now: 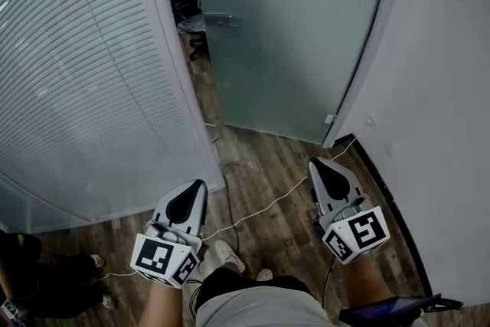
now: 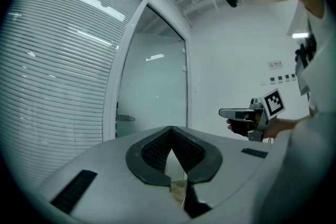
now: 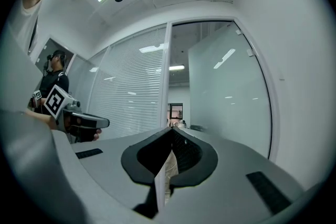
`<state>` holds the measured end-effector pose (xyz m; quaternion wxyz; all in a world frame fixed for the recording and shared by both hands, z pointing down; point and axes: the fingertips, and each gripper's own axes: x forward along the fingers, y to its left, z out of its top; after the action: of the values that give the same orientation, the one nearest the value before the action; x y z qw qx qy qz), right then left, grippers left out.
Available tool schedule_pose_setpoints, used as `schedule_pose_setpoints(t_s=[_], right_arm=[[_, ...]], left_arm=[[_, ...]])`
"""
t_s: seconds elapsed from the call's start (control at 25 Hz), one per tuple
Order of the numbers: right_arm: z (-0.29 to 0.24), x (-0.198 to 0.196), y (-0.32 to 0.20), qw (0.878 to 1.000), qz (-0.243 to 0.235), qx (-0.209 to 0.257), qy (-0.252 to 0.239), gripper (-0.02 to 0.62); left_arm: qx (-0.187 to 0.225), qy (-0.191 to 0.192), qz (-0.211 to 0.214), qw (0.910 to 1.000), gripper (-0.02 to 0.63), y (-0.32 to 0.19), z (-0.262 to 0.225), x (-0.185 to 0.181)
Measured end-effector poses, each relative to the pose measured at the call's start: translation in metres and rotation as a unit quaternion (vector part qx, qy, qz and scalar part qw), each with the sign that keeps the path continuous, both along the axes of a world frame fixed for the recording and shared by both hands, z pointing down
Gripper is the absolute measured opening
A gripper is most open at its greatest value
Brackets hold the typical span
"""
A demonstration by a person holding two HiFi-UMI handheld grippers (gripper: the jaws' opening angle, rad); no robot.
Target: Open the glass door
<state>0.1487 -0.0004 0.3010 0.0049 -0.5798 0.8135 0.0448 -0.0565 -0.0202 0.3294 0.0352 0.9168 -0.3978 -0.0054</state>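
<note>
Facing the glass door (image 1: 291, 34): frosted, apparently hinged on the right against the white wall (image 1: 444, 88), and standing ajar, with a dark gap down its left edge next to the slatted partition (image 1: 84, 73). Across the wooden floor (image 1: 268, 165), well short of the pane with both hands.

Looking for the handle (image 1: 220, 19): a lever close to the door's free left edge, long axis level, reaching rightward across the glass. Lies ahead and to the left of both tools, well apart from either.

Probably nearer for the left gripper (image 1: 200, 186), roughly in line below the handle. Less so for the right gripper (image 1: 315, 165), pointed toward the hinge side.

Fingers on both closed tip to tip, gripping nothing.
</note>
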Motion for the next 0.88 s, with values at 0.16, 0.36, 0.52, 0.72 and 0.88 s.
schedule_pose_setpoints(t_s=[0.16, 0.36, 0.52, 0.72, 0.88], right_arm=[[-0.005, 0.008, 0.023, 1.0, 0.011, 0.002, -0.017, 0.002], [-0.006, 0.005, 0.041, 0.999, 0.02, -0.001, -0.025, 0.002], [-0.009, -0.004, 0.049, 0.999, 0.033, 0.001, -0.009, 0.0], [0.003, -0.024, 0.053, 0.999, 0.043, 0.0, -0.003, 0.0], [-0.002, -0.053, 0.054, 0.999, 0.047, 0.005, 0.003, 0.0]], left_arm=[[-0.006, 0.001, 0.009, 0.9999, 0.0, 0.019, -0.008, 0.006], [0.004, 0.004, 0.016, 0.9999, 0.0, 0.03, -0.022, 0.004], [0.008, 0.01, 0.026, 0.9996, 0.0, 0.031, -0.023, -0.001], [0.022, 0.015, 0.025, 0.9993, 0.0, 0.034, -0.009, -0.027], [0.025, 0.026, 0.024, 0.999, 0.0, 0.029, -0.01, -0.06]])
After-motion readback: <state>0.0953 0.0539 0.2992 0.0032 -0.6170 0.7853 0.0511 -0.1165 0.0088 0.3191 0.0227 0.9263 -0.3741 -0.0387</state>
